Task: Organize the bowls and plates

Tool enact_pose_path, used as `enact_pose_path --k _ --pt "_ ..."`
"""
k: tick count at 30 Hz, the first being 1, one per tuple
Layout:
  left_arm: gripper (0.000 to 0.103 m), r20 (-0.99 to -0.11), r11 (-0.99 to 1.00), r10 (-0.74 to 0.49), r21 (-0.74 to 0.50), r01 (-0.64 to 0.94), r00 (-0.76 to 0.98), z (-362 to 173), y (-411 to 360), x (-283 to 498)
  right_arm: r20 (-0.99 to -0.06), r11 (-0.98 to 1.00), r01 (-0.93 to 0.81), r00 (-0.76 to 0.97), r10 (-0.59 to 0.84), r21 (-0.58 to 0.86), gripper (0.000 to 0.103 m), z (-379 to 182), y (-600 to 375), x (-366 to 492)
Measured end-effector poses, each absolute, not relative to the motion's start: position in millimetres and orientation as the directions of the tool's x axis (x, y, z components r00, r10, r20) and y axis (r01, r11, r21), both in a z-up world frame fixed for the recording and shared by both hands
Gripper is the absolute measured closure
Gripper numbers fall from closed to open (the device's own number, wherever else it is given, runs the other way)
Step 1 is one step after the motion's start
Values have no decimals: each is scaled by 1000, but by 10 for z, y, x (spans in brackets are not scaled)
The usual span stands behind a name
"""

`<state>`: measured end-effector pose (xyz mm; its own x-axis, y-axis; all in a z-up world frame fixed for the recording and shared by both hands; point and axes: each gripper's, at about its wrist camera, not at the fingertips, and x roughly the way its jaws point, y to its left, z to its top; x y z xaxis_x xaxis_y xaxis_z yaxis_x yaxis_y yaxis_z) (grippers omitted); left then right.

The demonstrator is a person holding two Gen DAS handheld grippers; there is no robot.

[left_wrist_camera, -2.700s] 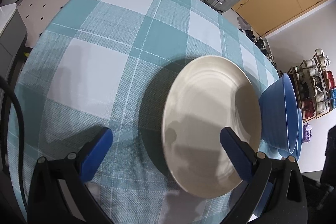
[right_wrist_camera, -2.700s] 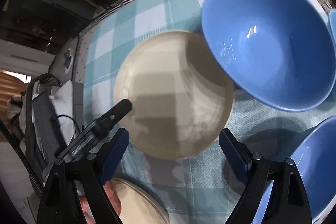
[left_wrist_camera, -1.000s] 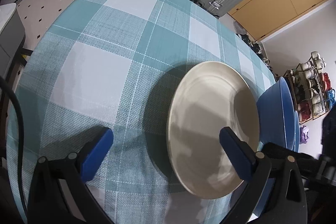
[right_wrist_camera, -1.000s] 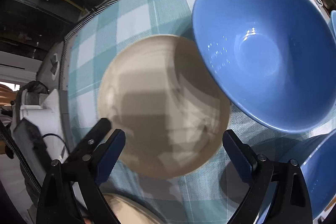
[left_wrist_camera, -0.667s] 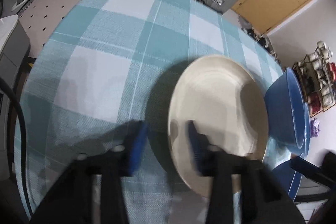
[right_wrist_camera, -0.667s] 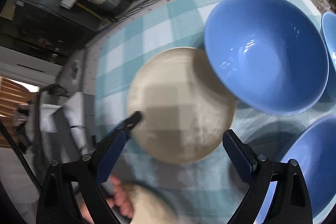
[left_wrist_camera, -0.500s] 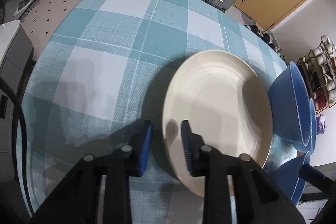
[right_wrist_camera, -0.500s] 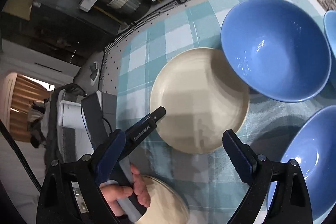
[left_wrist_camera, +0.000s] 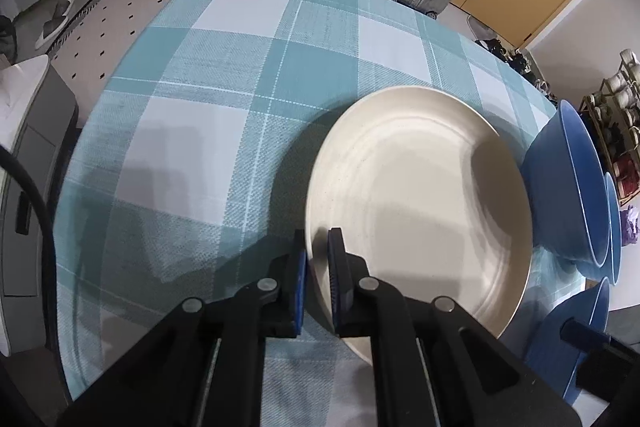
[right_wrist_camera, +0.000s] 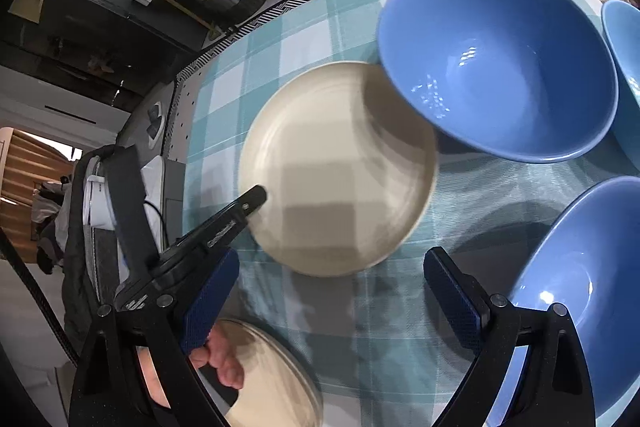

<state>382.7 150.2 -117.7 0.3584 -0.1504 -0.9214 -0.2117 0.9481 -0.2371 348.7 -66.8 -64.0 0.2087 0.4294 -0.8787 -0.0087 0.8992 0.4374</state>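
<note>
Just round, cream, ridged plate (left_wrist_camera: pixel 420 195)

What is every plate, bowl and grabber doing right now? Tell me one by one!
Left gripper: shut on the cream plate's near rim.
Right gripper: open, holding nothing, above the tablecloth.
Cream plate: gripped at its edge, upright, nothing on it.
Second cream plate: near the table edge, blurred.
Big blue bowl: upright, empty, on the tablecloth.
Near blue bowl: upright, empty.
Far blue bowl: mostly cut off.
</note>
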Motion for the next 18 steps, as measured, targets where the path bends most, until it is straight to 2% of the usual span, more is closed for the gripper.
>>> enact_pose_path --k 13,16,18 --pt "96 -939 943 -114 -205 -262 325 -1165 2071 3514 -909 918 -5 143 392 395 8 -835 -475 3613" --pt "95 -939 939 -130 -220 -263 319 -1192 2163 3483 -930 937 -15 125 347 348 8 -900 -351 3636" --pt "96 -938 939 -143 -229 -255 316 -1190 2179 3479 -936 943 -21 119 331 331 13 -931 -278 3651"
